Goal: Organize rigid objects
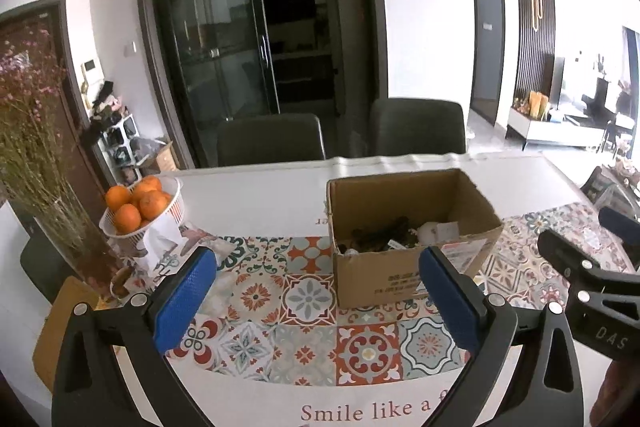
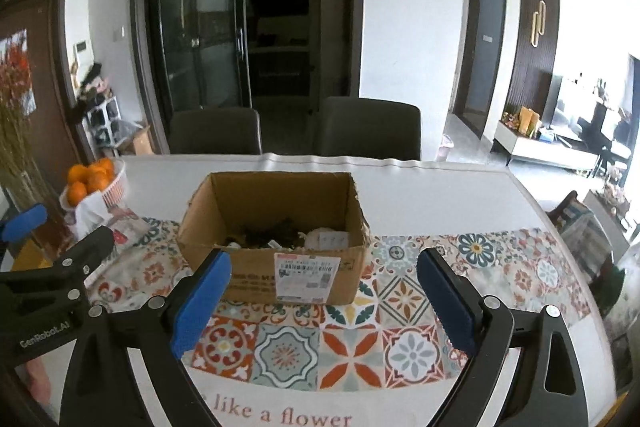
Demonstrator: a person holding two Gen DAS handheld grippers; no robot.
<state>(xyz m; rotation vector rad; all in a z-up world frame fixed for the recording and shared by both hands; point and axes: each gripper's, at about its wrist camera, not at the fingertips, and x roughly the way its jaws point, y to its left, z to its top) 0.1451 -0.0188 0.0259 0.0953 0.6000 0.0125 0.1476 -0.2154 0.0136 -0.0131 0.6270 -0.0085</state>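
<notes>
Both grippers, left gripper (image 1: 316, 291) and right gripper (image 2: 324, 297), hover side by side over the tiled mat (image 2: 352, 347), jaws spread wide, gripping nothing. "Smile like a flower" runs along the mat's edge. Just beyond, the cardboard box (image 2: 276, 227) with 1 shipping label (image 2: 307, 277) holds dark jumbled objects (image 2: 268, 237).

White tabletop (image 2: 420, 195) here, a patterned tile mat (image 2: 348, 343) spread across it. On the mat sits an open cardboard box (image 2: 256, 279). At the left edge, a basket of oranges (image 1: 140, 211) beside a glass vase (image 1: 76, 239).
</notes>
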